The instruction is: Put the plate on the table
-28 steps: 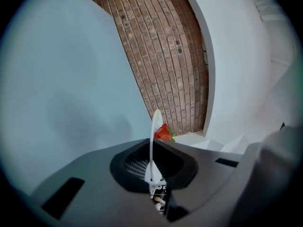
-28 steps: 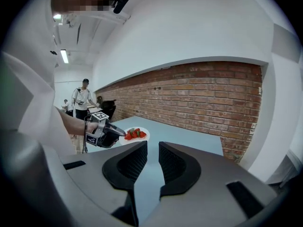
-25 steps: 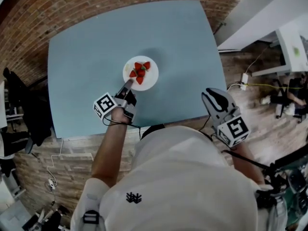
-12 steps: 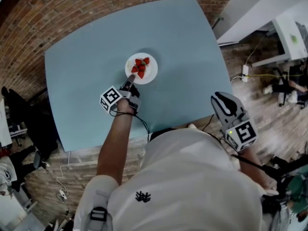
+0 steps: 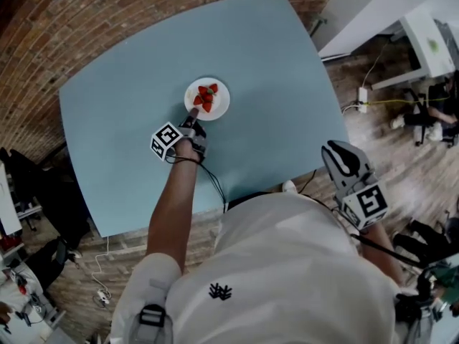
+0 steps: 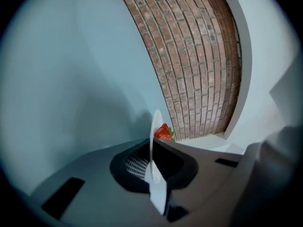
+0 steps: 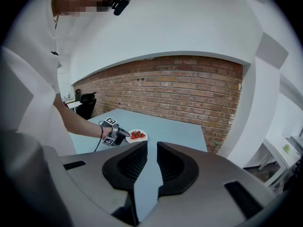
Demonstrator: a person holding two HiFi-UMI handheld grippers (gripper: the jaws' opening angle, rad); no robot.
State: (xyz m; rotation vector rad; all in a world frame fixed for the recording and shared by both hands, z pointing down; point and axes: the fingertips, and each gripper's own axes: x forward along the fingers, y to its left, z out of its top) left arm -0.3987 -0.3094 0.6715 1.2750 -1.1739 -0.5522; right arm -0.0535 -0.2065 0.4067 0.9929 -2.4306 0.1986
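The plate, holding strawberries, is at the table's middle, either resting on it or just above; I cannot tell which. It looks stiff, glazed and breakable. It is probably light and slippery, with loose fruit that would roll if it tilts. The left gripper pinches its near rim, a sensible hold. The right gripper, off the table's near edge, is slightly spread and empty.

shirt: white, short-sleeved (small black emblem) | left gripper, right gripper: grey, marker cubes
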